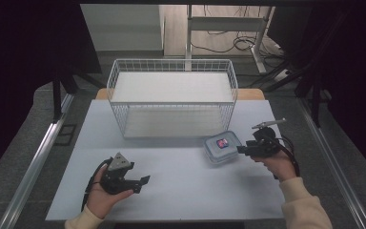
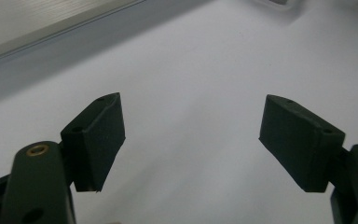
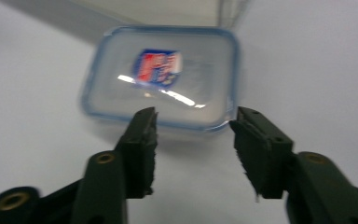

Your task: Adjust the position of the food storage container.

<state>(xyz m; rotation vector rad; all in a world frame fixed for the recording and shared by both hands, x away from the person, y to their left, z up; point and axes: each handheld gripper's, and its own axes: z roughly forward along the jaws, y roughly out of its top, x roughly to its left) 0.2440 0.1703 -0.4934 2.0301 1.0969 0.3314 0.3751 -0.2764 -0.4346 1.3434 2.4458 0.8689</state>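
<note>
A clear plastic box with a blue-rimmed lid and a red-and-blue label [image 1: 220, 146] [image 3: 162, 77] lies flat on the pale table, right of centre. My right gripper [image 1: 241, 150] [image 3: 193, 140] is open, its jaws just short of the box's near edge and touching nothing. A white wire basket [image 1: 171, 95] stands empty at the back of the table. Near the front left, my left gripper [image 1: 143, 183] [image 2: 191, 140] is open over bare tabletop, jaws wide apart with nothing between them.
The table [image 1: 181, 191] has metal rails [image 1: 33, 162] along both sides. Behind the basket stand a desk frame and floor cables [image 1: 238, 45]. Dark curtains hang at left and right.
</note>
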